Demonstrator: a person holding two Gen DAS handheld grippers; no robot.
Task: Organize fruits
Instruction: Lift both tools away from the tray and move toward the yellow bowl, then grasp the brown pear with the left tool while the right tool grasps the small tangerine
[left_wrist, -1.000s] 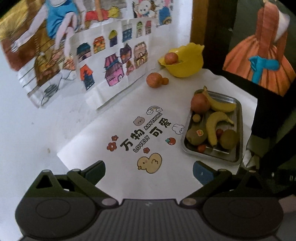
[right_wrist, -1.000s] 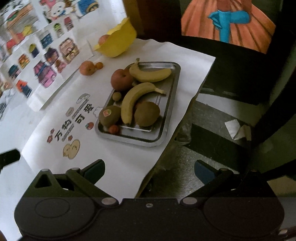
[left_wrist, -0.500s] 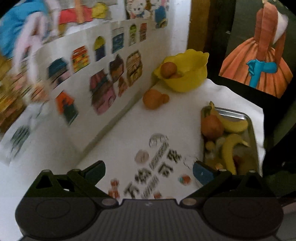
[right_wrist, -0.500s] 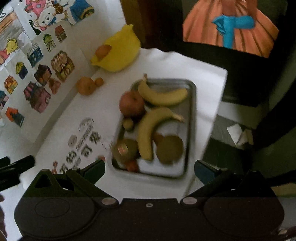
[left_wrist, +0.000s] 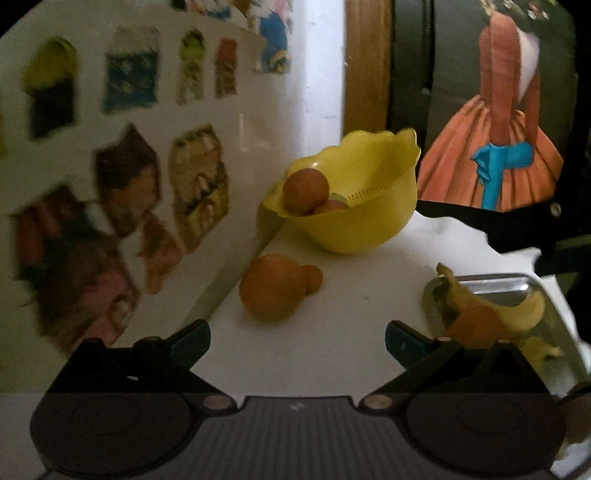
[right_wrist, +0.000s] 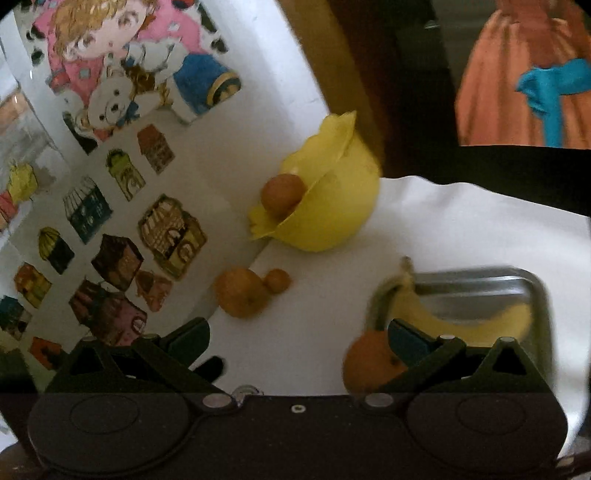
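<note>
Nearest in each wrist view is the claw itself. The left gripper (left_wrist: 297, 338) has its two fingers spread wide with nothing between them, hovering over the white table cover (left_wrist: 354, 302). The right gripper (right_wrist: 299, 338) is spread just as wide and also grips nothing; its right finger (right_wrist: 408, 338) overlaps the near corner of the metal tray (right_wrist: 532, 284) in the picture.

Just past the left gripper, an orange (left_wrist: 271, 291) sits on the cover with a much smaller orange fruit (left_wrist: 313, 279) touching its far right side. Both lie close to the wall on the left, which is covered in paper drawings of houses (right_wrist: 170, 236).

To the right, the tray holds a banana (right_wrist: 461, 321) lying across it and a round orange-red fruit (right_wrist: 367, 363) at its near left corner (the rest of the tray's contents are hidden behind the gripper body).

Farther back, in the corner by the wall, stands a yellow bowl (left_wrist: 365, 221) with a wavy rim. A round orange-brown fruit (left_wrist: 306, 191) rests against its left rim, with another fruit (left_wrist: 330, 206) partly visible beside it.

Beyond the table hangs a picture of an orange dress with a blue sash (left_wrist: 502, 162).
</note>
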